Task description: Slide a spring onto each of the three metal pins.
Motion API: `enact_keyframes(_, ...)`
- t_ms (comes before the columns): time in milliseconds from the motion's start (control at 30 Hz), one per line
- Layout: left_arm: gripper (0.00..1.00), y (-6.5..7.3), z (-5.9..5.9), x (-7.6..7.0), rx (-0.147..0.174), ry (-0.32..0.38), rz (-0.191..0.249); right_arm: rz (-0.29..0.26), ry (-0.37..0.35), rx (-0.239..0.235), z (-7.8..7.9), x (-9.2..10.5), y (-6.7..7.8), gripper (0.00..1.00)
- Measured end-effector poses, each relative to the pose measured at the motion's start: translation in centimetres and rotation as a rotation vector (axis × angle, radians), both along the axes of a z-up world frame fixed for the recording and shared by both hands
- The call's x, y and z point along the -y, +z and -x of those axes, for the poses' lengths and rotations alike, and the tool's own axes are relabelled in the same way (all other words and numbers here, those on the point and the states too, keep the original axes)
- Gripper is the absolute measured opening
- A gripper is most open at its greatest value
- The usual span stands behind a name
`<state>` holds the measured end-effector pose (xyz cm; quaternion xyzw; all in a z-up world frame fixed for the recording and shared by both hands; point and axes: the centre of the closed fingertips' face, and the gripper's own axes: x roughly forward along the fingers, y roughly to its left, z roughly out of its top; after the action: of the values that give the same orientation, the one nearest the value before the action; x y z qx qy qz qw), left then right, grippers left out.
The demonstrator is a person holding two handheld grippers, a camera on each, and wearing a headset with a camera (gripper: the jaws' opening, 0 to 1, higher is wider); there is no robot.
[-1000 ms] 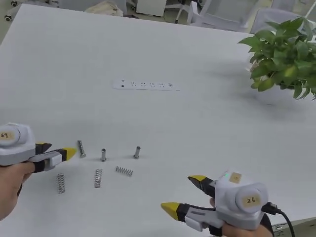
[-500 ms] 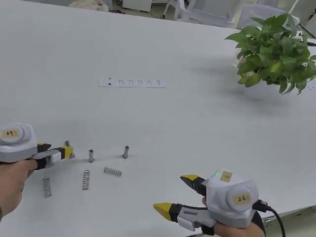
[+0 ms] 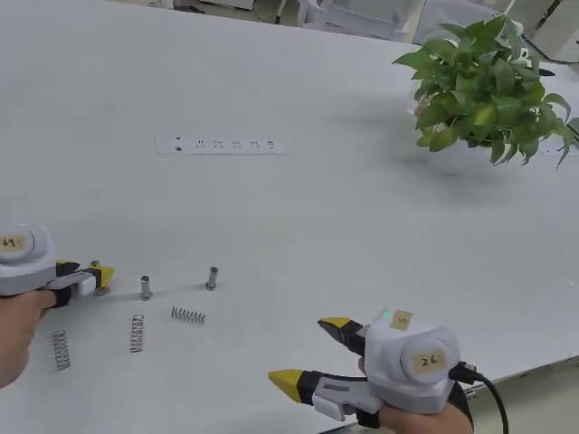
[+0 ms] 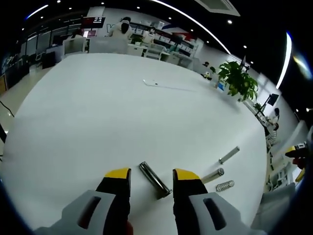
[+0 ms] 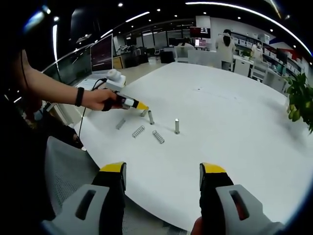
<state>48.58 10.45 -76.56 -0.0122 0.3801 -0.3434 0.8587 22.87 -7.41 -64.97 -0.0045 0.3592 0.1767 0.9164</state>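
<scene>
Three short metal pins stand in a row on the white table: the left pin (image 3: 95, 267), the middle pin (image 3: 145, 287) and the right pin (image 3: 212, 278). Three springs lie in front of them: one spring (image 3: 61, 349), a second spring (image 3: 137, 333) and a third spring (image 3: 188, 315). My left gripper (image 3: 99, 275) is at the left pin. In the left gripper view that pin (image 4: 154, 179) sits between the jaws of the left gripper (image 4: 151, 176), which is open with a gap on each side. My right gripper (image 3: 312, 353) hovers open and empty near the table's front edge.
A white power strip (image 3: 222, 146) lies flat farther back on the table. A potted green plant (image 3: 479, 86) stands at the back right. The table's front edge runs just below the right gripper. Office desks and people show far off in the gripper views.
My left gripper has moved up to the left pin, which now sits between its jaws. The head camera has shifted, and the right gripper has held its place.
</scene>
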Motion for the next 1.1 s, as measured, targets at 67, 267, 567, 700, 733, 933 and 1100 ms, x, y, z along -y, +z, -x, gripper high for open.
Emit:
enact_keyframes(67, 0.27, -0.3, -0.1, 0.0, -0.002, -0.002, -0.007, 0.001, 0.001, -0.005, 0.0, -0.1, -0.1, 0.59)
enact_keyframes(267, 0.2, -0.8, -0.5, 0.5, 0.039, -0.04, -0.061, 0.003, 0.008, -0.01, -0.2, -0.2, -0.1, 0.59)
enact_keyframes(567, 0.11, -0.8, -0.3, 0.4, 0.085, -0.092, -0.136, 0.007, 0.014, -0.01, -0.5, -0.3, 0.0, 0.59)
enact_keyframes(700, 0.04, -1.0, -0.4, -0.3, 0.086, -0.098, -0.171, 0.009, 0.015, -0.013, -0.4, -0.3, -0.1, 0.59)
enact_keyframes(733, 0.03, -0.9, -0.3, -0.5, 0.088, -0.1, -0.178, 0.006, 0.014, -0.012, -0.4, -0.3, -0.1, 0.59)
enact_keyframes(933, 0.01, -1.1, -0.6, -1.0, 0.097, -0.116, -0.214, 0.005, 0.015, -0.016, -0.2, -0.5, -0.3, 0.59)
enact_keyframes(1100, 0.06, -1.1, -1.1, -0.4, 0.108, -0.138, -0.224, 0.004, 0.01, -0.02, -0.2, -0.5, -0.4, 0.59)
